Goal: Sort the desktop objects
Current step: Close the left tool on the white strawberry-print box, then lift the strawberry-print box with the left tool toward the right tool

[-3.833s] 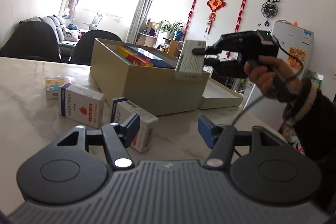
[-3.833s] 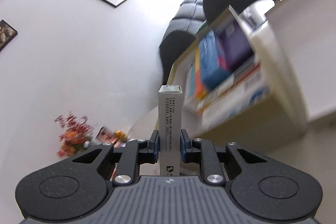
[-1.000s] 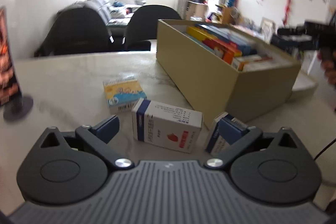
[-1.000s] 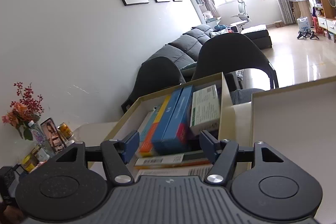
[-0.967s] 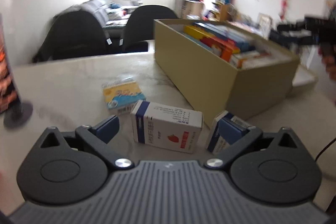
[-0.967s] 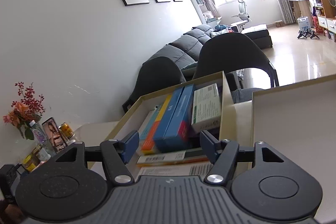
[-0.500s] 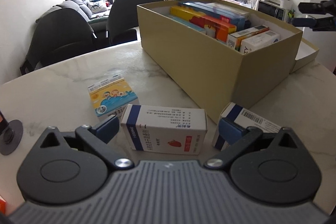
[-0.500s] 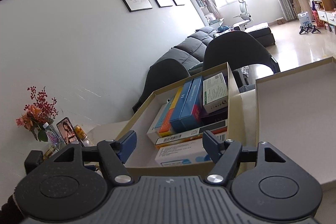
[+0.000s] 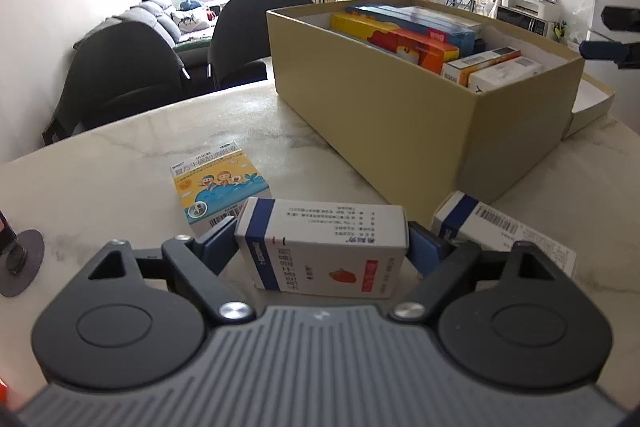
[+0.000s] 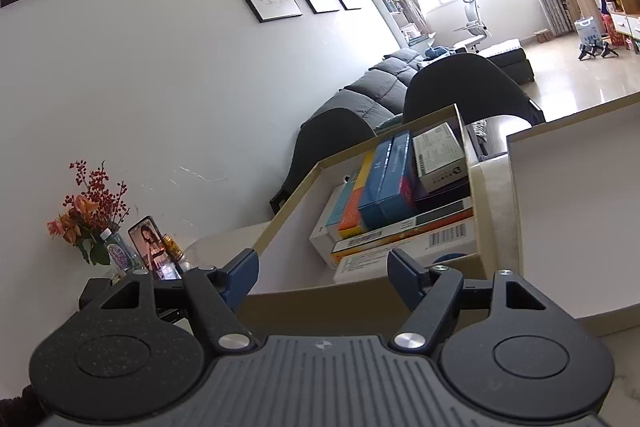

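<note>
My left gripper (image 9: 320, 245) has its blue pads against both ends of a white and blue medicine box (image 9: 324, 247) that lies on the marble table (image 9: 120, 179). A second white and blue box (image 9: 500, 231) lies to its right, a cartoon-printed box (image 9: 216, 183) behind it to the left. The tan cardboard box (image 9: 400, 115) holds several packed boxes. My right gripper (image 10: 322, 273) is open and empty, hovering at the near end of the tan box (image 10: 304, 303). A grey-white box (image 10: 438, 157) lies on top of the packed boxes.
The tan box's lid (image 9: 592, 103) lies behind it on the right, and shows in the right wrist view (image 10: 572, 219). Two black chairs (image 9: 120, 75) stand at the far table edge. A round black stand (image 9: 20, 263) sits at left. Flowers and bottles (image 10: 92, 215) stand by the wall.
My left gripper has moved forward and closed its pads onto the white and blue box. My right gripper has let go of the grey-white box in the tan box and drawn back, open.
</note>
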{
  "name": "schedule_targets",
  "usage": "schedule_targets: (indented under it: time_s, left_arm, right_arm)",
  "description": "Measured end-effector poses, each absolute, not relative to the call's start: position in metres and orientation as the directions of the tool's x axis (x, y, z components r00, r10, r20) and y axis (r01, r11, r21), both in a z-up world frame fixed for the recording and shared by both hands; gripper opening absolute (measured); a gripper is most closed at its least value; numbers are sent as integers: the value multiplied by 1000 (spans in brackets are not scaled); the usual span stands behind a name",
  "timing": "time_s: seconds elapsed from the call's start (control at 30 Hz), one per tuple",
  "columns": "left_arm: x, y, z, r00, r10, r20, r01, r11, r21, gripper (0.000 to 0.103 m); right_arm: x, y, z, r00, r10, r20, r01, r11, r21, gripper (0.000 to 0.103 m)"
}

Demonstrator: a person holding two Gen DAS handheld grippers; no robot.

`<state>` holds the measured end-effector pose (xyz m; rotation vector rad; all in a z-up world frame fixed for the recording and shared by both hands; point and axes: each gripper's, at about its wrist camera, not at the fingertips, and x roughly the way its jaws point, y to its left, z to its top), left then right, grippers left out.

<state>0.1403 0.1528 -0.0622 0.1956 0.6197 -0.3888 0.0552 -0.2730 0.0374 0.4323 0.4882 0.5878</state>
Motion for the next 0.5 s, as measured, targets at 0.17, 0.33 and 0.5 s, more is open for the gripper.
schedule_targets:
  time_s: [0.17, 0.33, 0.5]
  left_arm:
    - [133, 156, -63, 754, -294, -587, 403, 913, 60, 87]
    - [124, 160, -62, 769, -283, -573, 381, 923, 56, 87]
    - [110, 164, -58, 795, -272, -543, 353, 934, 48, 87]
  right_arm:
    - [47, -267, 38, 721, 623, -304, -425, 743, 517, 74]
    - [39, -262, 38, 715, 632, -299, -433, 736, 521, 75]
    - [32, -255, 36, 704, 644, -299, -441, 727, 527, 75]
